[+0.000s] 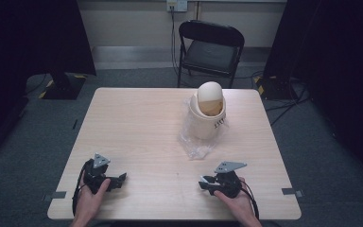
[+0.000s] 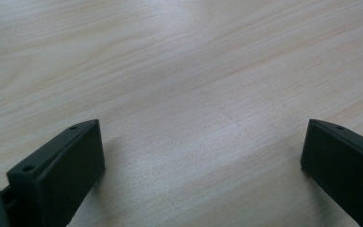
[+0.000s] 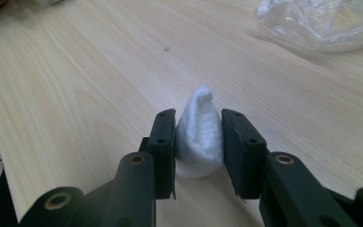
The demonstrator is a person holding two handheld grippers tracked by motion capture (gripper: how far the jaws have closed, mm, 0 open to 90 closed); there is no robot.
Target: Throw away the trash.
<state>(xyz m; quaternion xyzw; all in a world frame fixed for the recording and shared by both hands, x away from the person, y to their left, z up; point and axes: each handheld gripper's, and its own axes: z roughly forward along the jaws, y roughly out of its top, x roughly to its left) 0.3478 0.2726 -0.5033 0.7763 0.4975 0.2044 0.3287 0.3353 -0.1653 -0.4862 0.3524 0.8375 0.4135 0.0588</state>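
Note:
My right gripper (image 3: 198,142) is shut on a small white cotton wad (image 3: 199,135), squeezed between its two black jaws just above the wood. From above, that right gripper (image 1: 207,182) rests near the table's front right with the white wad (image 1: 204,179) at its tip. My left gripper (image 1: 121,178) lies at the front left, and in its own view the left gripper (image 2: 203,156) stands open with bare wood between the jaws. A cream swing-lid bin (image 1: 208,111) stands toward the far right on a clear plastic bag (image 1: 196,144).
The light wooden table (image 1: 137,127) has open room across its middle and left. The crumpled plastic bag (image 3: 321,23) lies ahead of my right gripper. A black folding chair (image 1: 210,47) stands behind the far edge, and dark curtains hang at both sides.

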